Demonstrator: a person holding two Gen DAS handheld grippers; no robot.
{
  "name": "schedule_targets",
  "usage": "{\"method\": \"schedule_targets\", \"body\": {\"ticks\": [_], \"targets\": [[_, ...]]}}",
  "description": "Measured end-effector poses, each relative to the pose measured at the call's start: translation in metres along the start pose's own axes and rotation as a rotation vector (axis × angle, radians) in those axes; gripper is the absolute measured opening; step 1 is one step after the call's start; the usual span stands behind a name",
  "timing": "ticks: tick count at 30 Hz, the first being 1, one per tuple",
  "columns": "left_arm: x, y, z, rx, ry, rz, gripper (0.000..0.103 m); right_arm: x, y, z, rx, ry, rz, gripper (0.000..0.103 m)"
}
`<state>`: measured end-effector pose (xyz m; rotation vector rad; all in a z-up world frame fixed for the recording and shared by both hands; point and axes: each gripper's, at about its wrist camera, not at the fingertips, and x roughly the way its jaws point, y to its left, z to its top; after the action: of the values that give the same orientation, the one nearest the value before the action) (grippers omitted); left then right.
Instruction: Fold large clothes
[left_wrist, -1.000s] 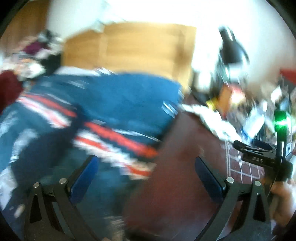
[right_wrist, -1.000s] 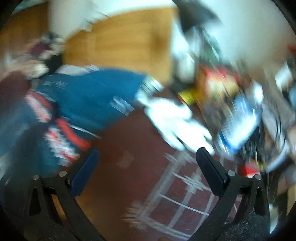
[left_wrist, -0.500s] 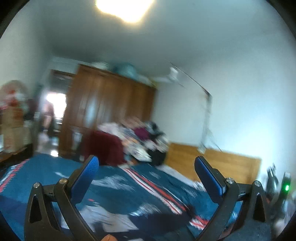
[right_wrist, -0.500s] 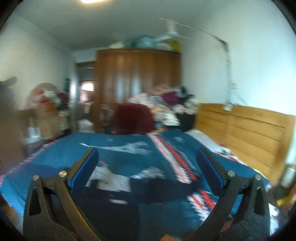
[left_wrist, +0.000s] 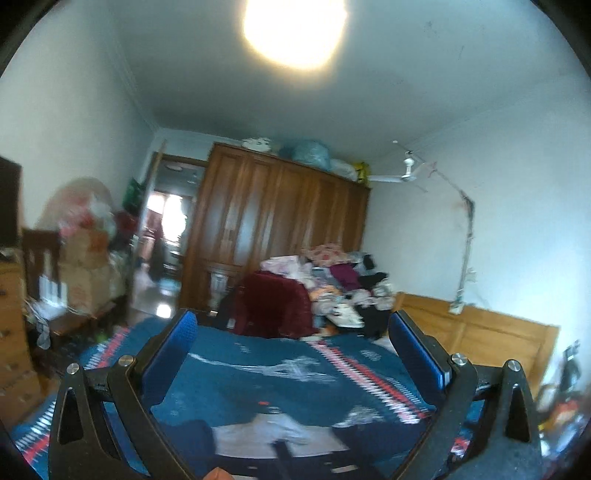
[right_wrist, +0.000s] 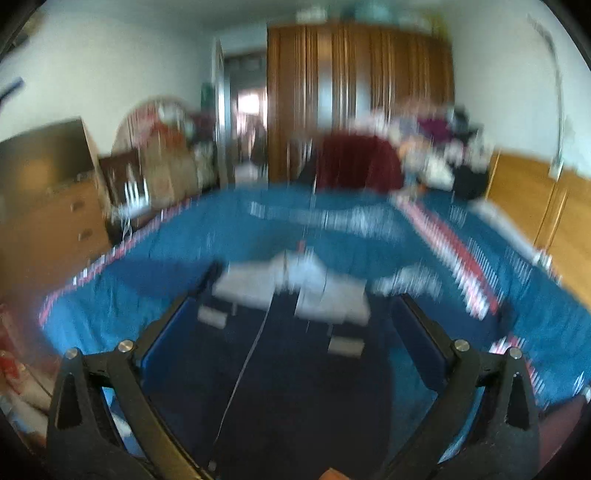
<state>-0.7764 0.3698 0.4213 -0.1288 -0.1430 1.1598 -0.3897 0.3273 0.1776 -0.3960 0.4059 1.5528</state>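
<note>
Both cameras have swung since one second ago from a downward look at the bedside floor and rug to a level look across the room, and since half a second ago the right view has dipped toward the bed. Largest in view is the bed (left_wrist: 258, 373), covered by a blue patterned bedspread (right_wrist: 207, 236) with red and white stripes. Behind it stands a tall brown wooden wardrobe (left_wrist: 280, 218) with bags stacked on top, and a wooden headboard (left_wrist: 476, 339) runs along the right-hand wall. A pile of mixed clothes (left_wrist: 343, 280) sits at the far end of the bed beside a dark red bundle (left_wrist: 273, 302). The task garment, a dark navy garment (right_wrist: 295, 376) with a pale grey upper panel, lies spread on the near part of the bedspread; in the right wrist view it fills the space between the fingers, though motion blur hides its detail. The left gripper (left_wrist: 295, 369) is spread wide, with blue pads well apart and nothing between them, held above the near bed edge. The right gripper (right_wrist: 295, 332) is likewise spread wide and empty, directly above the garment; whether it touches the cloth cannot be told.
</note>
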Motion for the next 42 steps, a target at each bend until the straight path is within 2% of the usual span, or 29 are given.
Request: {"method": "schedule_targets", "body": {"ticks": [5, 8, 11, 14, 18, 21, 26, 31, 34, 36, 38, 40, 42], "targets": [[0.005, 0.034, -0.018, 0.056, 0.022, 0.143, 0.103, 0.053, -0.009, -0.055, 0.06, 0.218, -0.02, 0.103], [0.035, 0.05, -0.054, 0.049, 0.101, 0.146, 0.103, 0.094, -0.02, -0.078, 0.095, 0.341, -0.091, 0.103], [0.09, 0.067, -0.119, 0.03, 0.27, 0.165, 0.103, 0.136, -0.037, -0.098, 0.143, 0.445, -0.146, 0.103], [0.151, 0.065, -0.198, 0.073, 0.438, 0.214, 0.103, 0.164, -0.046, -0.116, 0.163, 0.502, -0.178, 0.103], [0.205, 0.059, -0.299, 0.075, 0.623, 0.223, 0.103, 0.19, -0.059, -0.132, 0.182, 0.54, -0.21, 0.103], [0.226, 0.053, -0.37, 0.033, 0.737, 0.226, 0.103, 0.21, -0.068, -0.158, 0.198, 0.631, -0.208, 0.103], [0.256, 0.042, -0.465, 0.02, 0.901, 0.266, 0.103, 0.202, -0.071, -0.165, 0.193, 0.594, -0.156, 0.103], [0.279, 0.032, -0.525, 0.01, 0.995, 0.3, 0.103, 0.189, -0.07, -0.173, 0.152, 0.529, -0.097, 0.103], [0.293, 0.031, -0.56, 0.044, 1.065, 0.35, 0.103, 0.186, -0.079, -0.171, 0.128, 0.559, -0.024, 0.103], [0.294, 0.026, -0.569, 0.085, 1.047, 0.362, 0.103, 0.182, -0.097, -0.158, 0.153, 0.571, 0.007, 0.103], [0.293, 0.025, -0.57, 0.075, 1.05, 0.358, 0.103, 0.165, -0.138, -0.137, 0.2, 0.494, -0.008, 0.103], [0.291, 0.026, -0.571, 0.053, 1.049, 0.346, 0.103, 0.153, -0.189, -0.118, 0.238, 0.425, -0.083, 0.103], [0.288, 0.025, -0.569, 0.051, 1.043, 0.345, 0.103, 0.144, -0.259, -0.1, 0.298, 0.368, -0.196, 0.103]]}}
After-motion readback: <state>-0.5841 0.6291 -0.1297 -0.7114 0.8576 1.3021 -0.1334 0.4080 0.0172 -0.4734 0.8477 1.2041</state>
